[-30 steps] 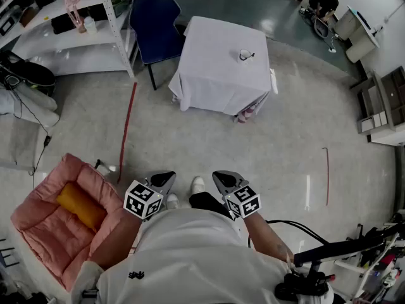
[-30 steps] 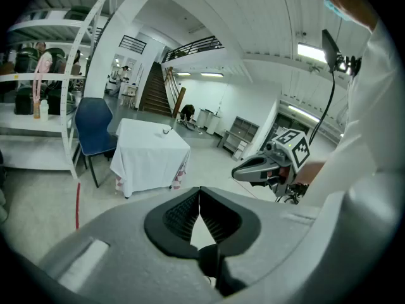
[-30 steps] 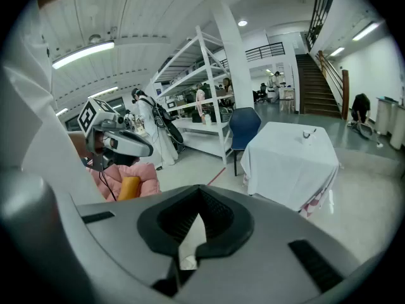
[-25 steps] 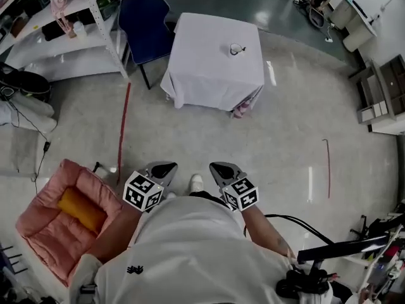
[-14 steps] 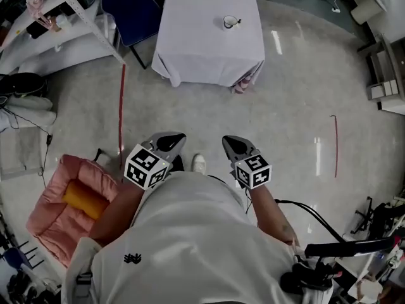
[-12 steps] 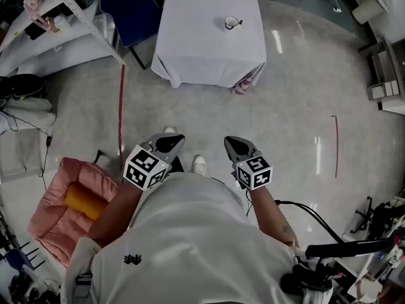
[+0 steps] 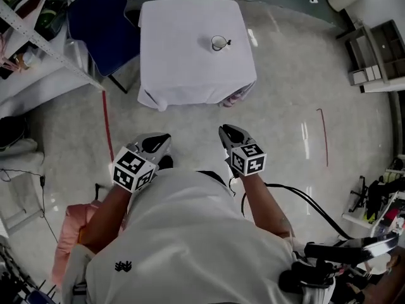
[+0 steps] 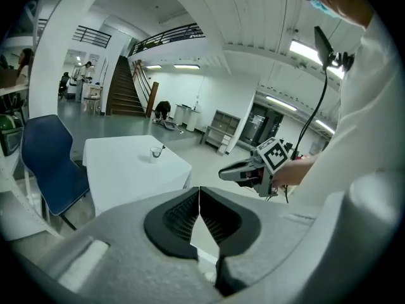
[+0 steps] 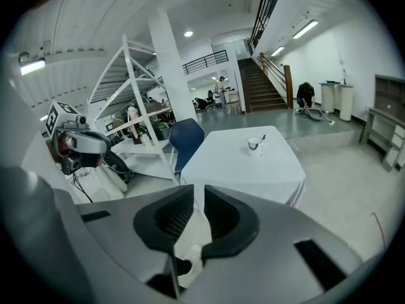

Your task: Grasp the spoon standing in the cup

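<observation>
A small white cup (image 7: 218, 43) with a spoon (image 7: 226, 42) leaning in it stands on a table under a white cloth (image 7: 190, 68), well ahead of me. Both grippers hang in front of my body over the floor, far short of the table. My left gripper (image 7: 158, 139) is shut, its pads meeting with nothing between them (image 8: 199, 192). My right gripper (image 7: 226, 132) is opening; a narrow gap shows between its pads (image 9: 199, 192), with nothing in it. The cup (image 8: 155, 152) (image 9: 254, 144) looks small and distant in both gripper views.
A blue chair (image 7: 101, 27) stands at the table's left, beside white shelving (image 7: 28, 37). Red tape lines (image 7: 106, 122) (image 7: 324, 138) mark the floor. A pink cushion (image 7: 68, 249) lies at lower left. Black cables (image 7: 297, 198) and equipment are at lower right, cabinets (image 7: 373, 56) at far right.
I have walked towards the table: it and the cup have come nearer in the head view. The pink cushion has slid to the lower left edge. Both grippers stay before my body.
</observation>
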